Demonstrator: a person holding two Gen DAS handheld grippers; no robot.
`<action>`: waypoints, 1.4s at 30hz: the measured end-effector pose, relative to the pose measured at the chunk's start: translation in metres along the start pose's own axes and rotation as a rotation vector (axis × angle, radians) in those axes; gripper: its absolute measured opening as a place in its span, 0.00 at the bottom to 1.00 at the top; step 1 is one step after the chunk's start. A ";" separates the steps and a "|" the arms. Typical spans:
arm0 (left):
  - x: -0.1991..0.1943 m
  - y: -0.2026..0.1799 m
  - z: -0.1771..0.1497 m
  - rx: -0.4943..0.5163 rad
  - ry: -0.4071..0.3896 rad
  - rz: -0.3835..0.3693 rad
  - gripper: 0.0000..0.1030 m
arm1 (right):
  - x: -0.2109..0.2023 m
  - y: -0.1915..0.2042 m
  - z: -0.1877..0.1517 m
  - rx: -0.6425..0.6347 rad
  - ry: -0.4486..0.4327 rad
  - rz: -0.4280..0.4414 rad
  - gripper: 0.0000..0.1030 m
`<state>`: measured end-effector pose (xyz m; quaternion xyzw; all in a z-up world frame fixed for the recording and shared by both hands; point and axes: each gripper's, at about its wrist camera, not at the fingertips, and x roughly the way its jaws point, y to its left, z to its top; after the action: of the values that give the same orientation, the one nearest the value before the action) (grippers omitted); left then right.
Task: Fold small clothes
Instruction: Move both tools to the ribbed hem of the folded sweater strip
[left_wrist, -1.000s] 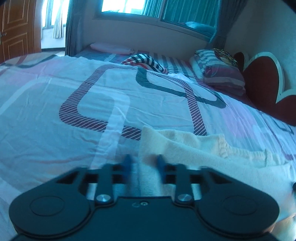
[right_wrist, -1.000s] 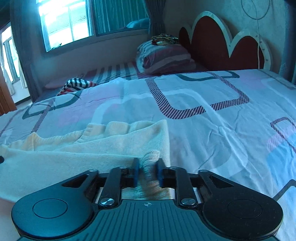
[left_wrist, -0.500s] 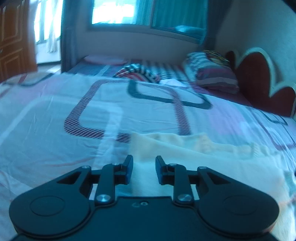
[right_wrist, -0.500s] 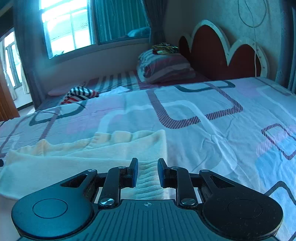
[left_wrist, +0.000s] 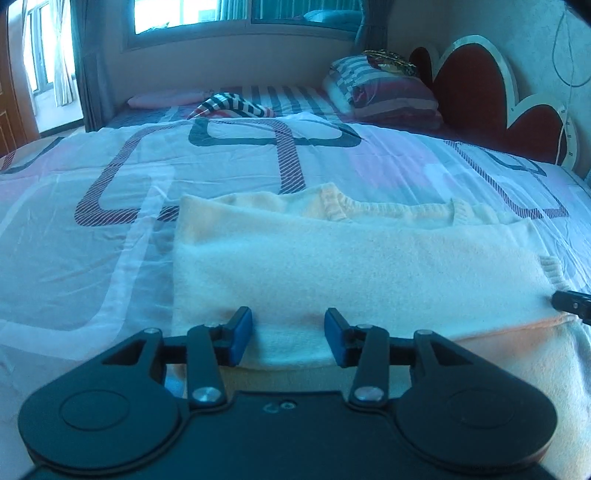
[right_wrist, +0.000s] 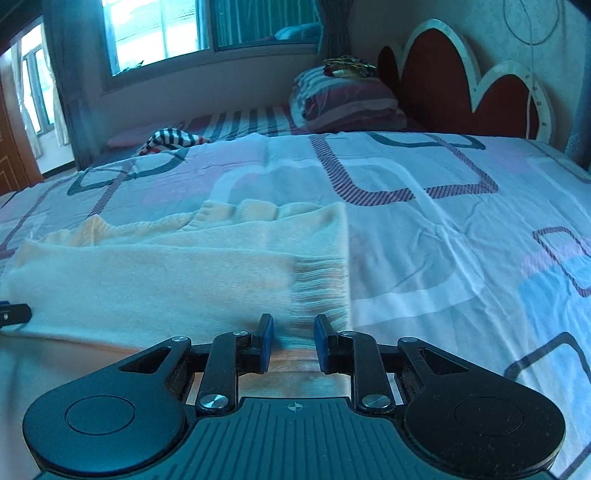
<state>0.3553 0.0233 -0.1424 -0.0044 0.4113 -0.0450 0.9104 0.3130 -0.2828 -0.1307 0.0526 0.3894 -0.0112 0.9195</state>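
The left gripper is hovering with its blue pads spread wide, nothing pinched between them. The right gripper is likewise standing parted and empty. Both are sitting at the near edge of the cream sweater, probably because a fold has just been laid and the next pinch is being lined up.

Directly ahead of the left jaws, the sweater's folded body is lying flat on the bedsheet, running off to their right. Ahead of the right jaws, the ribbed hem is lying between and just beyond the pads.

Farther on, a striped garment and a pillow are resting well beyond the jaws, near the headboard.
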 end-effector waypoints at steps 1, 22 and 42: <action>-0.003 0.000 0.001 -0.009 0.004 0.004 0.40 | -0.002 0.000 0.000 0.002 0.002 -0.007 0.22; -0.083 -0.052 -0.098 0.071 0.076 -0.068 0.53 | -0.087 0.073 -0.095 -0.234 0.092 0.258 0.22; -0.168 -0.081 -0.168 0.089 0.081 -0.064 0.58 | -0.174 0.053 -0.153 -0.287 0.097 0.429 0.22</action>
<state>0.1125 -0.0382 -0.1246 0.0248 0.4450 -0.0925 0.8904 0.0855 -0.2175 -0.1071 0.0036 0.4107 0.2419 0.8791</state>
